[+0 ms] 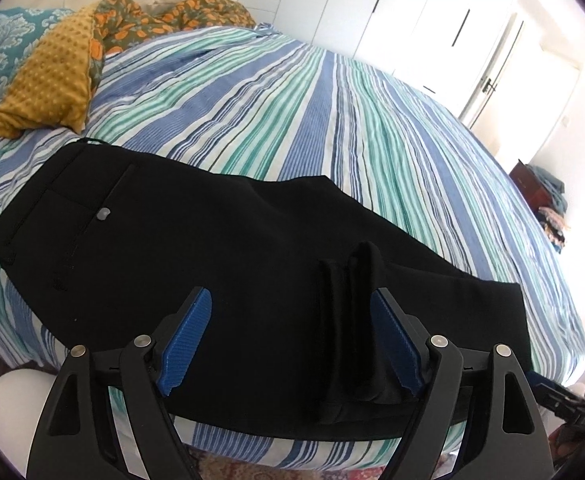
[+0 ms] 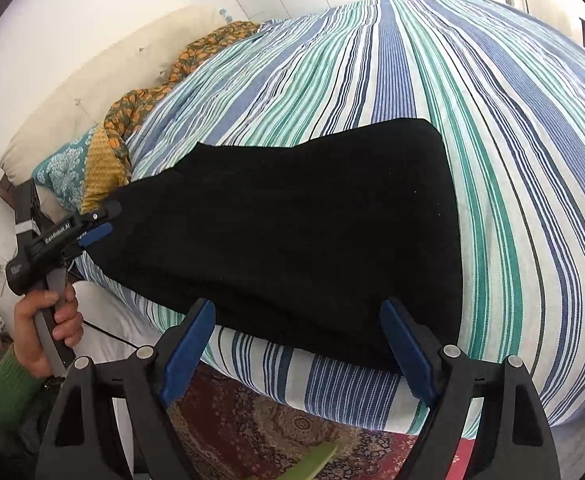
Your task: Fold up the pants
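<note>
Striped bedspread [image 1: 332, 92] in blue, teal and white fills both views, w/ a mustard dotted cushion [image 1: 48, 88] and an orange-print cloth [image 1: 164, 12] up by the headboard end. Your black pants [image 1: 196, 256] lie flat across the near part of the bed, waistband to the left, back pocket button [image 1: 103, 214] showing. In the right wrist view they read as one dark mass, seams and folds too dark to make out, near edge hanging just over the mattress side. Your left gripper [image 1: 292, 332] has its jaws spread; a bunched-up ridge of pant fabric stands between them, against the right pad, nothing pinched. Your right gripper [image 2: 298, 344] also sits w/ jaws spread wide, at the pants' near edge. Patterned rug [image 2: 276, 420] below the bed is partly cut off by the gripper arms.
</note>
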A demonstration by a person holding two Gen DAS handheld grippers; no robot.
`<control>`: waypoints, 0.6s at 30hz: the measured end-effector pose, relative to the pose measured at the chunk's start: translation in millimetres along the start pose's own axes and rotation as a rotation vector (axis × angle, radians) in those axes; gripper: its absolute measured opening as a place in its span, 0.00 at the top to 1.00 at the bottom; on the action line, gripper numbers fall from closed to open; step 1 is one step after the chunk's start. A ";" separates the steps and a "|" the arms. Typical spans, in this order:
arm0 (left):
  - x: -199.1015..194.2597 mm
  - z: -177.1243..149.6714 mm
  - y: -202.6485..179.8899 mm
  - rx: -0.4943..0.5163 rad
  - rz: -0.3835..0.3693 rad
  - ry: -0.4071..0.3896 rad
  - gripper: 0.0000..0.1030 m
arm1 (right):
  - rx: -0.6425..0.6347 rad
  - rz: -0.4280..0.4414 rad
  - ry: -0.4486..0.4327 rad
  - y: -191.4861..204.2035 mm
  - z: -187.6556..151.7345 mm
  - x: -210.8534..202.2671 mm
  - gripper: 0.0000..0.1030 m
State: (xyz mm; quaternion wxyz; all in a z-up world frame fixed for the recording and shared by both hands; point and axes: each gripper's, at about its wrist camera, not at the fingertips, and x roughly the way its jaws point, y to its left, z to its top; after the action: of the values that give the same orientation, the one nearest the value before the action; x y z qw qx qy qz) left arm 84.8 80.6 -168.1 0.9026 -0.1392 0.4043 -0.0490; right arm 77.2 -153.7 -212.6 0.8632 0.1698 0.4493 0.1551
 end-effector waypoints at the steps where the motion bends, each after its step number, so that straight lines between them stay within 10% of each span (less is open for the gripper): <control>1: -0.3 0.1 2.0 -0.010 0.003 -0.004 0.16 | 0.017 0.014 -0.013 -1.8 -1.1 -1.5 0.18; 13: -1.2 3.2 11.9 -0.023 0.049 -0.012 0.15 | 0.001 0.024 -0.056 -2.7 0.1 -10.9 0.18; 18: -38.9 27.2 75.4 -0.288 -0.064 -0.094 0.15 | 0.006 0.028 -0.053 -5.2 -0.2 -11.0 0.18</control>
State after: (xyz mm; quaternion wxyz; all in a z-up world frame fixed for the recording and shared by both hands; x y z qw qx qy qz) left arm 77.2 166.3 -145.0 0.8893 -0.2821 0.3598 -0.0127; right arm 71.6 -162.9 -207.0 0.8720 0.1826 0.4245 0.1616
